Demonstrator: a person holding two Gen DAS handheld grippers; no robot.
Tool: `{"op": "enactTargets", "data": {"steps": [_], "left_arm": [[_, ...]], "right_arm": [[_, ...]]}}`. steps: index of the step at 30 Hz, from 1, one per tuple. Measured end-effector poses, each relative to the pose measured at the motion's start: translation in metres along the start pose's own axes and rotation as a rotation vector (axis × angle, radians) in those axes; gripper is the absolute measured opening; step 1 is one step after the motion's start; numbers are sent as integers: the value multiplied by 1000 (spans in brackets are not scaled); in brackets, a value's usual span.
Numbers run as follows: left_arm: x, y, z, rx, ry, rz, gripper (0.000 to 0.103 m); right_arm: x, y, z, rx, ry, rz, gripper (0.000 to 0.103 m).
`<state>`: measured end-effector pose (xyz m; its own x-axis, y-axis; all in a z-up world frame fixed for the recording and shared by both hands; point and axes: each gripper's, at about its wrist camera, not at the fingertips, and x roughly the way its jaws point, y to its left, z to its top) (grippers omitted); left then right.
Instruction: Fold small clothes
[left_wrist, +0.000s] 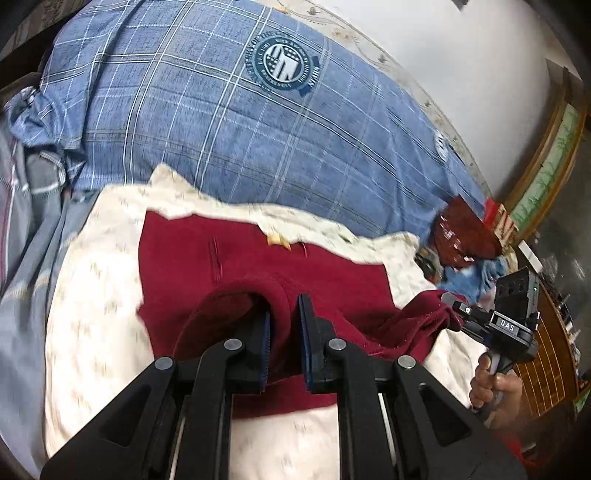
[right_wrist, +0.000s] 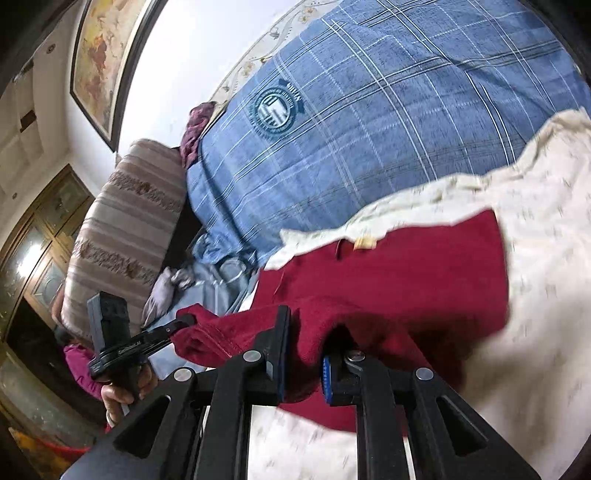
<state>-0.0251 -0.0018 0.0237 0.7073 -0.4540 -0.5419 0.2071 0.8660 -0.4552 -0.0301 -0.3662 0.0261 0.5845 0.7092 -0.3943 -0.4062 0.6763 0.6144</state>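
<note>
both tongs (left_wrist: 284, 347) (right_wrist: 304, 354) clamped, pointing slightly downward

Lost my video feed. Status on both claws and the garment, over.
Left claw shut on red garment. Right claw shut on its other corner. Garment lifted over cream cloth. Nothing in the way.

"DAS" label on right hand-held gripper (left_wrist: 452, 308); round crest lettering on blue plaid duvet (left_wrist: 258, 140) unreadable.

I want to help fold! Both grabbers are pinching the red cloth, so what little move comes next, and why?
Probably carry the pinched edge forward over the rest. The left gripper and right gripper each clamp the red garment, lifted off the cream cloth, its far part still lying flat.
</note>
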Motion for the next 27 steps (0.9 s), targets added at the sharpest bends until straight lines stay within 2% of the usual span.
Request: {"op": "enactTargets", "data": {"steps": [5,10,16,19,20,22,23,24,25,26,27], "left_arm": [[36,15,30,-16,7,26,11],[68,28,49,-24,25,61,11],[111,57,57,-82,88,70,11],[123,70,59,-107,108,72,16],[126,73,61,-114,115,68,22],[125,76,65,-114,122,58,29],[122,75,67,-105,113,61,39],[116,75,69,-94,91,68,56],[109,73,71,-79,54,75,65],[104,73,72,-75,25,77,77],[98,73,73,-78,-6,73,81]], "right_arm": [[30,-22,29,28,-7,-14,13],[67,-49,52,65,33,-55,13],[108,-81,63,119,85,-88,13],[128,-102,65,182,106,-85,15],[133,-107,67,197,118,-75,16],[135,-111,72,201,115,-47,27],[132,-112,75,211,101,-34,30],[127,-113,78,234,79,-12,38],[121,-115,80,251,49,-3,50],[113,-116,82,266,9,-6,54],[106,-118,83,275,-16,-9,58]]}}
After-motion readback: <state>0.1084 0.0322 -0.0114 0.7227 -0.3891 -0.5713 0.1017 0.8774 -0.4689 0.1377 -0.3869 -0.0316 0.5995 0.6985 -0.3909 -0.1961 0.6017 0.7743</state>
